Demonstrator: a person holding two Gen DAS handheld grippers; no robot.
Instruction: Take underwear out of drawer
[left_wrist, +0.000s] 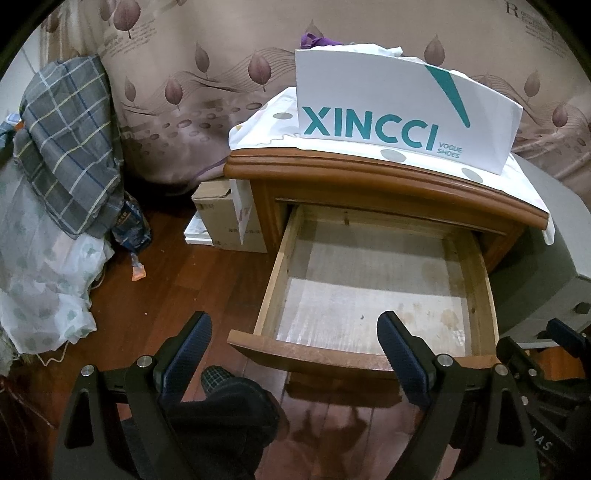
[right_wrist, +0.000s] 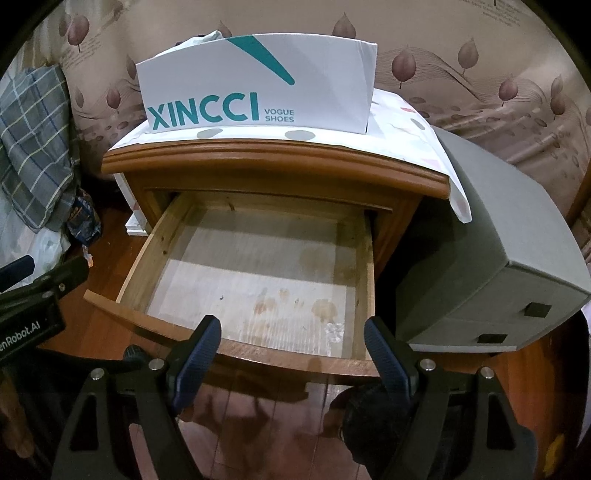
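Both the left gripper and right gripper are hovering wide open, holding nothing, over the bare drawer. No underwear is showing inside; soft, light fabric would likely suit pinching a fold.

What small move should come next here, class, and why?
Probably pushing the drawer shut with the open right gripper: it stands pulled out with nothing on its bare bottom, both grippers hold nothing, and cloth shows in the shoe box on top.
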